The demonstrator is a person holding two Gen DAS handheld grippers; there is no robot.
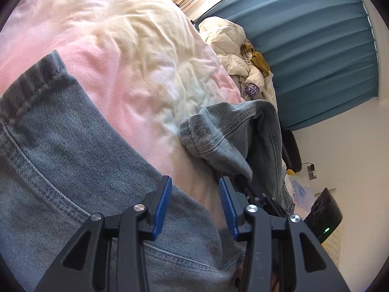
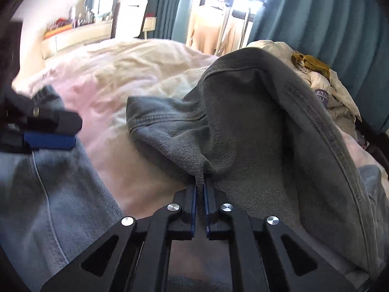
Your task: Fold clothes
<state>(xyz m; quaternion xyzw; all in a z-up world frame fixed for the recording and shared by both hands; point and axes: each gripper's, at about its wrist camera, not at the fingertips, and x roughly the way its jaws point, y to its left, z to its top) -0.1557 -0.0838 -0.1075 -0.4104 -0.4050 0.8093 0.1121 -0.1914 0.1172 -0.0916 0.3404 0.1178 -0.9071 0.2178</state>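
Jeans (image 2: 243,131) lie across my pink-and-cream bedspread (image 1: 126,56); my right gripper (image 2: 199,182) is clenched on a raised denim fold, my left gripper (image 1: 194,185) hangs released above. Waistband cut off.

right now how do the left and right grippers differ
The left gripper has its jaws apart with nothing between the blue pads, above the flat jeans leg. The right gripper is shut, pinching a fold of the bunched denim raised off the bed. Both are black with blue pads.
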